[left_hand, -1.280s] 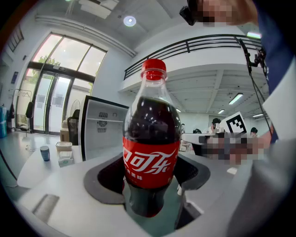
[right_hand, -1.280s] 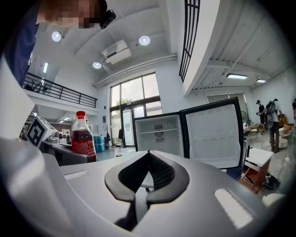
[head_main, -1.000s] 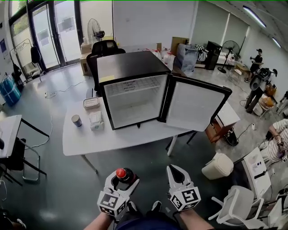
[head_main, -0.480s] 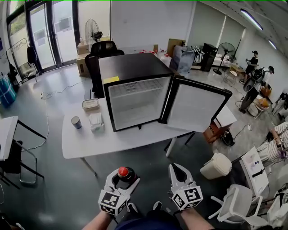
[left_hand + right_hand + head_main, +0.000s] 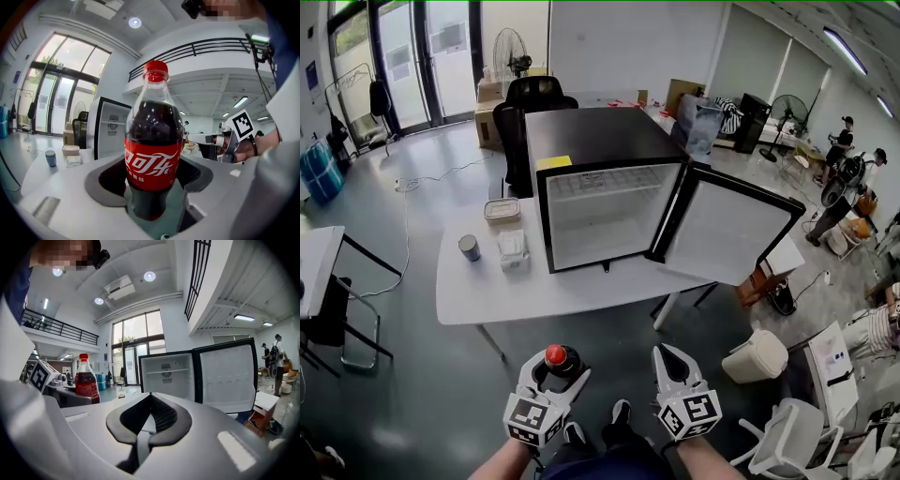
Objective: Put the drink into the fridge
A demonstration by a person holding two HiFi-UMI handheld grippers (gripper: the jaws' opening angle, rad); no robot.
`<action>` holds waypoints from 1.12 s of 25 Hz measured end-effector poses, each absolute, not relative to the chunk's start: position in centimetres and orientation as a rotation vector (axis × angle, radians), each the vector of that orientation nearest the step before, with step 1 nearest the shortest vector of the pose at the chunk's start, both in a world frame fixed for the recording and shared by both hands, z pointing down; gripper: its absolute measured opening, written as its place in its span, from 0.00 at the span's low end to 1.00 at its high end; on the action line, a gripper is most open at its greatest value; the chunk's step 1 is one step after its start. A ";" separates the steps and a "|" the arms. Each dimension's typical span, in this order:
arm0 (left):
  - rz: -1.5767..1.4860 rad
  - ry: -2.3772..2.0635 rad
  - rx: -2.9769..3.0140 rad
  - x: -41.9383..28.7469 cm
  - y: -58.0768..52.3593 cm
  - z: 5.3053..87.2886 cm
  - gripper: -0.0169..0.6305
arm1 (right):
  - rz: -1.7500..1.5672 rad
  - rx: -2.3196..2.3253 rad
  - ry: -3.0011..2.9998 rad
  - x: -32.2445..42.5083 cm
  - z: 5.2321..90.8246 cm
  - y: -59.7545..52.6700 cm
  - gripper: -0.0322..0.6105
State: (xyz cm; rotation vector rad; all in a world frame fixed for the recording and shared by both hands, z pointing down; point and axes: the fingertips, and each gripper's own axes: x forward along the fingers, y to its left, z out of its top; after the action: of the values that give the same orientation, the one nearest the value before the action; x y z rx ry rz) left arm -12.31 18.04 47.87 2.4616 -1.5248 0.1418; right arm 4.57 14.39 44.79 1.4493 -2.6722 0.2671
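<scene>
Two tools show at the bottom of the head view, both well short of the goal. The left tool (image 5: 557,371) holds a cola bottle (image 5: 555,357) upright, its red cap up. The right tool (image 5: 671,354), just beside it, has its jaws drawn together on nothing. Far ahead of both, across open floor, a small black fridge (image 5: 591,141) stands on a white bench (image 5: 487,295). Its door (image 5: 727,234) is swung wide to the right and the white inside looks bare. A paper cup (image 5: 469,247) and a small pack (image 5: 514,249) sit on the bench, ahead and left of the left tool.

From the left tool's view, the bottle (image 5: 153,154) fills the middle. The jaws are narrow, pressed to its dark lower body on either side below the red label. The fridge (image 5: 110,136) rises beyond it, a little to the left.

From the right tool's view, the dark pads meet at their tips with nothing between them. The open fridge (image 5: 171,373) lies straight ahead and the held bottle (image 5: 86,380) stands off to the left.

We judge the first part done: the drink is gripped and the fridge stands open. What is left is the larger share: carrying the bottle up to the bench, setting it upright inside the fridge, and letting go. Shutting the door may follow, and the empty right tool would be free for that.
</scene>
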 end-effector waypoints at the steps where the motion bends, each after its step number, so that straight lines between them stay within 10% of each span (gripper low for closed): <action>1: 0.144 -1.539 2.451 -12.4 17.7 47.9 0.52 | 0.276 1.430 -2.681 4.3 45.0 13.9 0.06; 28: 0.167 -1.872 2.149 -9.0 7.8 47.7 0.52 | 0.352 1.063 -2.880 7.7 45.0 0.6 0.06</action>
State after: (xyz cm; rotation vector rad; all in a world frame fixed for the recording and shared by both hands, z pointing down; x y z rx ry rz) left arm -9.01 7.84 47.74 2.1490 -1.8722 0.1666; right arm 7.71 0.58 44.98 1.0635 -2.8796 0.3515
